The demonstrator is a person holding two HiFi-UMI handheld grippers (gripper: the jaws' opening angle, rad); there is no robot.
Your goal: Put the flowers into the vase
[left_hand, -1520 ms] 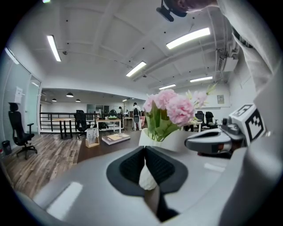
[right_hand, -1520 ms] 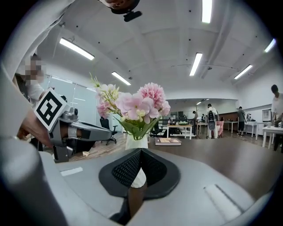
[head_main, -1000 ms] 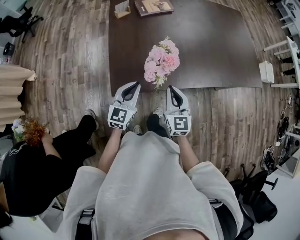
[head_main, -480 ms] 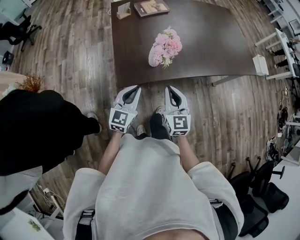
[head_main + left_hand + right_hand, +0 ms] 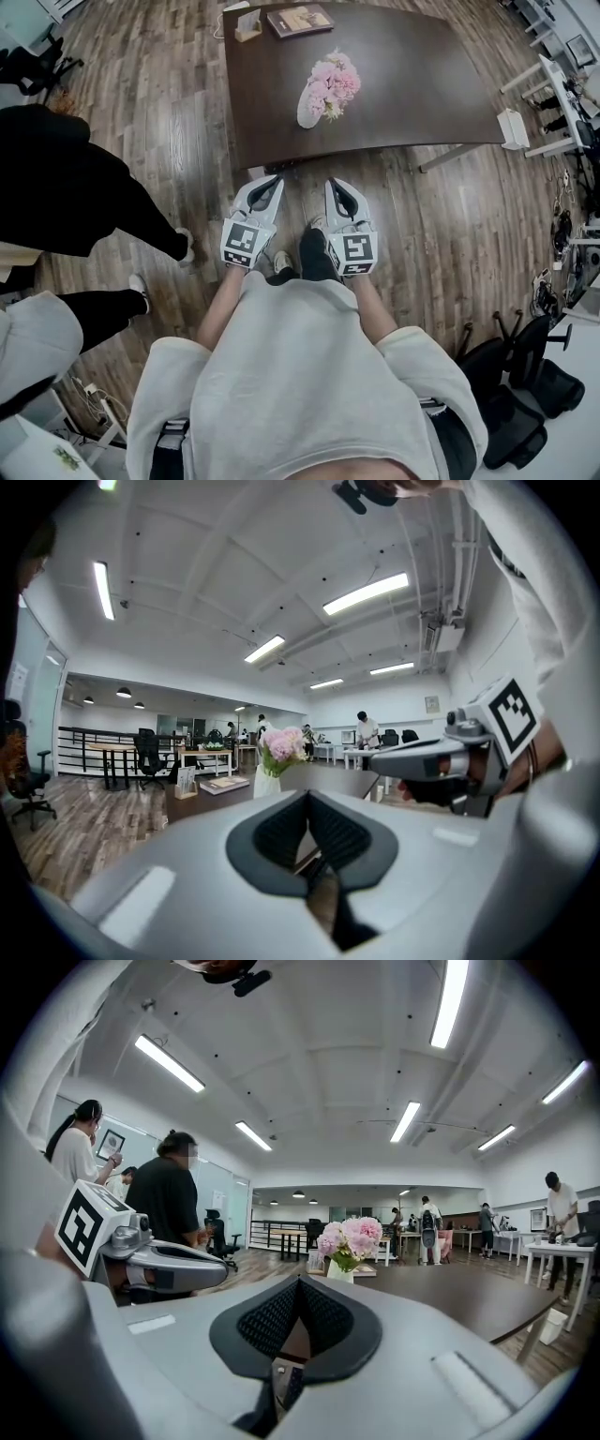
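Note:
A bunch of pink flowers point(image 5: 332, 79) stands in a white vase point(image 5: 308, 109) on the dark brown table point(image 5: 412, 84), well ahead of both grippers. My left gripper point(image 5: 275, 180) and right gripper point(image 5: 330, 182) hang side by side over the wooden floor, short of the table's near edge, both shut and empty. In the left gripper view the flowers point(image 5: 284, 746) and vase point(image 5: 267, 782) show beyond the closed jaws of the left gripper point(image 5: 307, 797). The right gripper view has the flowers point(image 5: 350, 1237) above the closed right gripper point(image 5: 298, 1281).
A book point(image 5: 300, 19) and a small card stand point(image 5: 247, 22) lie at the table's far end. A person in black point(image 5: 66, 183) stands close on the left. A white box point(image 5: 512, 127) sits by the table's right corner, and office chairs point(image 5: 525, 375) stand at lower right.
Both grippers have drawn back from the table together, so the vase and flowers now lie farther away. The person in black has moved on the left side.

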